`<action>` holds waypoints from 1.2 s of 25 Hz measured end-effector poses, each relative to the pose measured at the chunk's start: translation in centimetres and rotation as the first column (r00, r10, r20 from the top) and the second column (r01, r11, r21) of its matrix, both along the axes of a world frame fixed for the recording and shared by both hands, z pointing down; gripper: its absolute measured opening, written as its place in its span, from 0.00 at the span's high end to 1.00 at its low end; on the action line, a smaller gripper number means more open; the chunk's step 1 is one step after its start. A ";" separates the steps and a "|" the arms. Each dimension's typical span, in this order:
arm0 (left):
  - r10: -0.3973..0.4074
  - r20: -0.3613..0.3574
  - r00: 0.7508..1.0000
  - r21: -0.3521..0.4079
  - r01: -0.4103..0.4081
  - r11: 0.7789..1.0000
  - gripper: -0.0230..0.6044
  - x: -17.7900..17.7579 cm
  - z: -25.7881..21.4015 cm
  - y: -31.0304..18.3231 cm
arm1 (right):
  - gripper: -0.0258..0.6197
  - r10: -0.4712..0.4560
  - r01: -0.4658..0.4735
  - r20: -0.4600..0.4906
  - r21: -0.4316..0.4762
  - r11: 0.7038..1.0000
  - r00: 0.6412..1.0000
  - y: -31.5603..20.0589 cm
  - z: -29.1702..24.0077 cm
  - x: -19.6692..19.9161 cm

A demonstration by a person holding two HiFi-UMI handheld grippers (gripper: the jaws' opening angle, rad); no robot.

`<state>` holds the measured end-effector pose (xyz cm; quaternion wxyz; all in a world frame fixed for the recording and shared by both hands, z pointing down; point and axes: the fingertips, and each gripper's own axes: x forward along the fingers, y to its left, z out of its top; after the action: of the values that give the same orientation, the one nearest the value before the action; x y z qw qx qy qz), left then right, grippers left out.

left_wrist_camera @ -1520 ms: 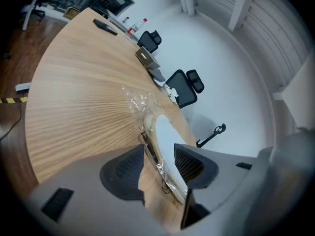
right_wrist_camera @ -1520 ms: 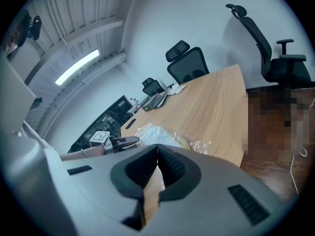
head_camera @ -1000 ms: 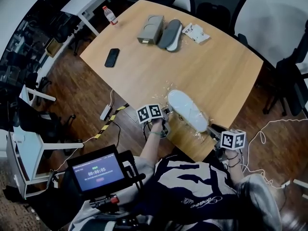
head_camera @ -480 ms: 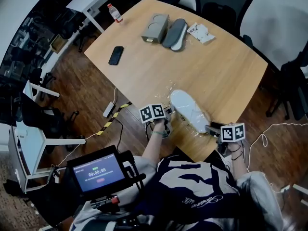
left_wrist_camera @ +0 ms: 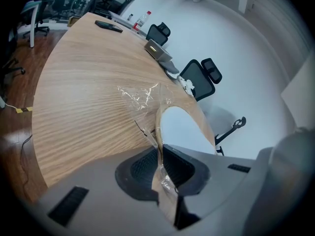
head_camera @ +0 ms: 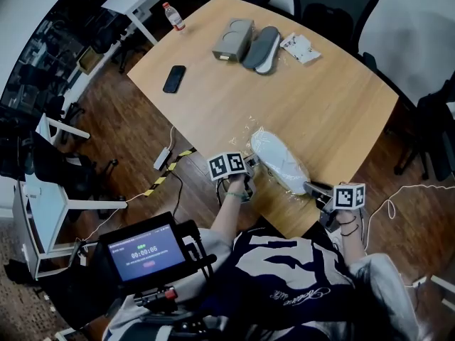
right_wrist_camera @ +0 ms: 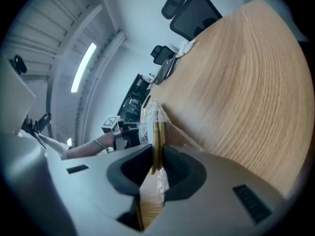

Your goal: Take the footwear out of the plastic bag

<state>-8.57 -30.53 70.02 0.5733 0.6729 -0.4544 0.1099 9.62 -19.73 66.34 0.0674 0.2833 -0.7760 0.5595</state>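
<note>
We are closing left gripper (left_wrist_camera: 160, 167) on plastic bag (left_wrist_camera: 140, 95), right gripper (right_wrist_camera: 156, 162) on footwear (head_camera: 279, 159); trapped film risks tearing.

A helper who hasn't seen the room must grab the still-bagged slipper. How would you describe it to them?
Find the large wooden table and go to its edge nearest the person. There lies a flat white slipper inside a crinkled clear plastic bag. A dark grey slipper beside a grey box-like item at the far end is unbagged.
</note>
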 end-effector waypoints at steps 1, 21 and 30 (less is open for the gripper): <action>-0.012 -0.001 1.000 0.001 0.012 1.000 0.91 -0.1 0.0 -0.1 | 0.87 0.019 -0.018 0.031 -0.012 1.000 0.999 -0.1 -0.2 0.1; -0.282 0.119 0.952 0.143 0.264 0.954 0.96 -3.5 -1.4 -0.3 | 0.87 0.079 -0.075 -0.193 0.026 0.997 0.978 5.2 -3.6 7.2; -0.109 0.632 0.767 0.250 -0.069 0.966 0.96 -2.7 -0.3 0.7 | 0.87 0.140 -0.108 -0.312 0.118 0.987 0.940 6.0 -7.8 8.8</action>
<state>-11.23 -29.82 69.74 0.2922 0.6588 -0.6400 0.2665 18.43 -13.77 58.50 0.1427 0.4216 -0.7622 0.4701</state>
